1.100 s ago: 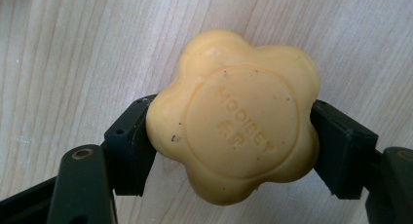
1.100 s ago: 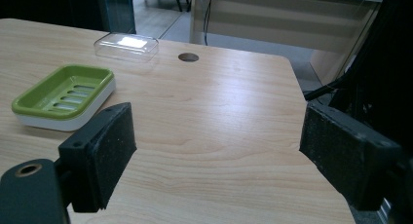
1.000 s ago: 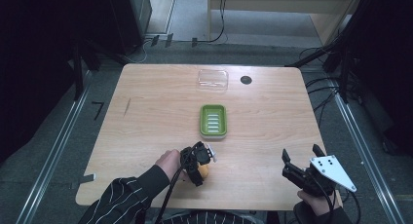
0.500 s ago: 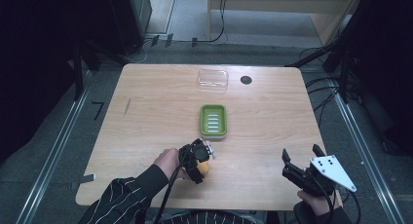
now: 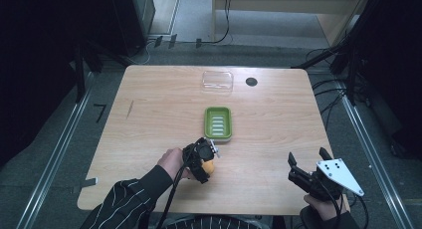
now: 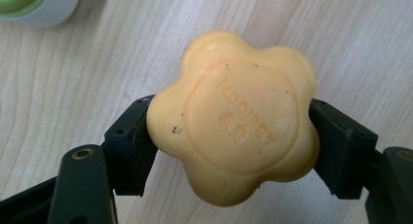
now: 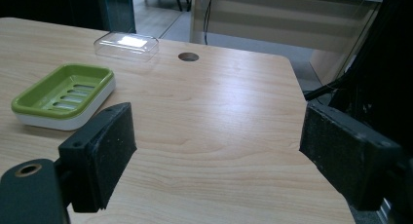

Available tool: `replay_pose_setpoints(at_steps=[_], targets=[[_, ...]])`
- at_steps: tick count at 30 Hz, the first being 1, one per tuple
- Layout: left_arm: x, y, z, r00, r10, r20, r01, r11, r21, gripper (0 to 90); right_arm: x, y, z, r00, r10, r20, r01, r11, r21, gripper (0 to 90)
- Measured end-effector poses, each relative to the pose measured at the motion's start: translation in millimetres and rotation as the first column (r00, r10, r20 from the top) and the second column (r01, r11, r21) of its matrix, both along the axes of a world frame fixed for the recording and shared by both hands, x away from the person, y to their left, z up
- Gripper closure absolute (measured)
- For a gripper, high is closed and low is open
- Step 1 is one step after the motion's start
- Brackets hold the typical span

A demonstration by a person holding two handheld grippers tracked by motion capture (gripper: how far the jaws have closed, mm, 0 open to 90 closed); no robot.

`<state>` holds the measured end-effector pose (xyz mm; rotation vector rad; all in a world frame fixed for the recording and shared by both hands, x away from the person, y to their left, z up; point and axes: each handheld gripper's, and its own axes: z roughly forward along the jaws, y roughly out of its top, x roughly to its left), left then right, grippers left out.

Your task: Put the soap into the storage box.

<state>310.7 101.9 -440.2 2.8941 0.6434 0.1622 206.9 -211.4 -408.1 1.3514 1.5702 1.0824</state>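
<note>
One orange flower-shaped soap (image 6: 233,118) sits gripped in the left claw (image 5: 203,162) near the tabletop's (image 5: 159,119) near edge. One green soap dish (image 5: 218,123) lies mid-tabletop, one clear lid (image 5: 217,81) by the far edge. The right claw (image 5: 306,165) gapes empty.

The soap (image 6: 234,118) is pale orange-yellow, flower-shaped, with a stamped round medallion and a few dark specks. The dish (image 5: 218,123) is lime green inside with a white base and pale ribs. The lid (image 5: 217,81) is clear and colourless. The tabletop (image 5: 164,104) is light wood with fine grain, marked by a dark round hole (image 5: 251,81). Both grippers' jaws are black; the right gripper (image 5: 305,162) carries a grey plate. The sleeve (image 5: 127,201) is black with thin white stripes.
</note>
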Motion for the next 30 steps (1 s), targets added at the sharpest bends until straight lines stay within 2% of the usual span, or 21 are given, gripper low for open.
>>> replay_pose_setpoints(at_steps=[22, 30], targets=[[15.4, 7.1, 10.6, 0.9993, 0.033, 0.020, -0.032, 0.9988, -0.036, 27.4, 0.1, 0.6, 0.2, 1.0000, 0.000, -0.001, 0.000, 1.000, -0.003, 13.7], [26.0, 6.3, 14.5, 0.9982, 0.053, 0.028, -0.051, 0.9973, -0.052, 27.4, 2.1, 1.9, 0.1, 1.0000, 0.007, -0.001, -0.007, 1.000, 0.000, 13.7]])
